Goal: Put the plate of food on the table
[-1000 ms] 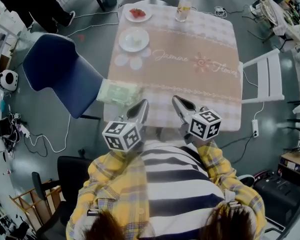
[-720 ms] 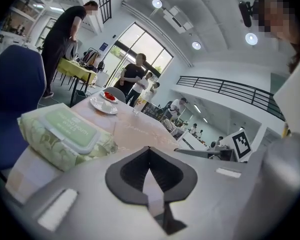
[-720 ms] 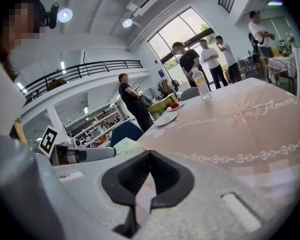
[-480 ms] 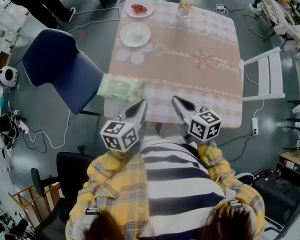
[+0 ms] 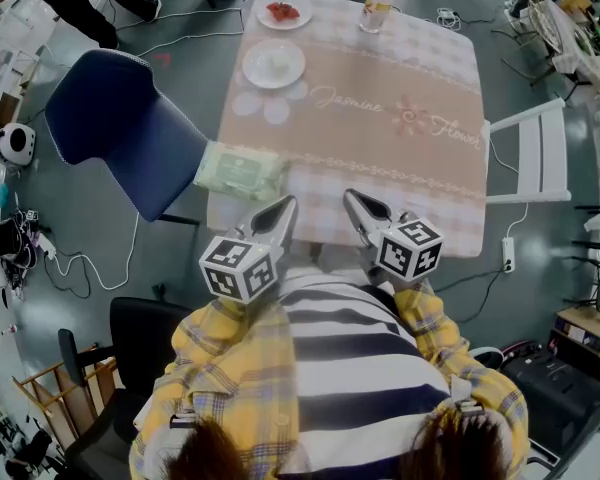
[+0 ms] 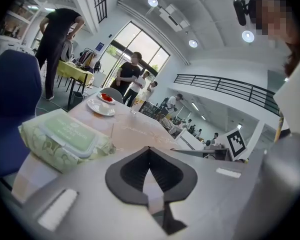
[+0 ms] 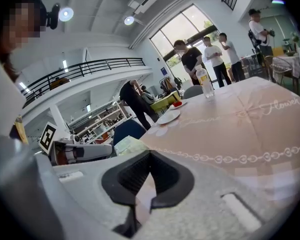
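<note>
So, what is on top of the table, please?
A patterned cloth, a plate of red food, a plate of pale food, a bottle, a wipes pack. The cloth hides the tabletop.

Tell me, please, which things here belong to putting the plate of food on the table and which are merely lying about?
Part of the job: plate with red food, second white plate, table, left gripper and right gripper, both shut and empty.

Lying about: pack of wipes, water bottle, blue chair, white chair.
</note>
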Available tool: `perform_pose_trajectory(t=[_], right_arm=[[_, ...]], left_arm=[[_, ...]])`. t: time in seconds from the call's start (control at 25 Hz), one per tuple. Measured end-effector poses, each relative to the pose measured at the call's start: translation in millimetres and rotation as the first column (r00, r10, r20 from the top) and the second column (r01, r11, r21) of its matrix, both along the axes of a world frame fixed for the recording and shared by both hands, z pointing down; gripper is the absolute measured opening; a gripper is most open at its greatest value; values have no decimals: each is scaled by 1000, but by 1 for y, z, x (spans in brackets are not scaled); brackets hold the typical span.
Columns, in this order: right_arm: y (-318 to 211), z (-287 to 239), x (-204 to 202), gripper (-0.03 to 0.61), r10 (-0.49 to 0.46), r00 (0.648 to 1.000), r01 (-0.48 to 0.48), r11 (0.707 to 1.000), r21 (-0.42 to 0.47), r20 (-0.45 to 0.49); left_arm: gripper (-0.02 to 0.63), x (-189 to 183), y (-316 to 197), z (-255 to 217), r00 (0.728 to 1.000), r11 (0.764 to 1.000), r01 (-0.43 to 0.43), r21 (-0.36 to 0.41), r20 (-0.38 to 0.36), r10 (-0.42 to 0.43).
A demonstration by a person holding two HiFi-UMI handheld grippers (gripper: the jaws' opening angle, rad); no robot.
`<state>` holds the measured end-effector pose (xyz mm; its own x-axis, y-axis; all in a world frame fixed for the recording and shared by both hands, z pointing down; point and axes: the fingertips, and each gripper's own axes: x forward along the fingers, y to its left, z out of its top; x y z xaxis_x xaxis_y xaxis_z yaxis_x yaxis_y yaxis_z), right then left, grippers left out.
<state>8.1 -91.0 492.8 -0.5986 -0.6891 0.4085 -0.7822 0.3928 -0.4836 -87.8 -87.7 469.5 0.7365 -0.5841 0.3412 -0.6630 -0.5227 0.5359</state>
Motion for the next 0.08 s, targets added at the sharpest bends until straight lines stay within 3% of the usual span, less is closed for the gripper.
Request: perform_pose_trajectory(t=[0.08], right_arm=[[-2, 0, 1, -2, 1, 1000, -1, 1000, 0, 3]], left_arm=[[-5, 0, -1, 1, 1000, 1000, 3, -4, -1, -3]])
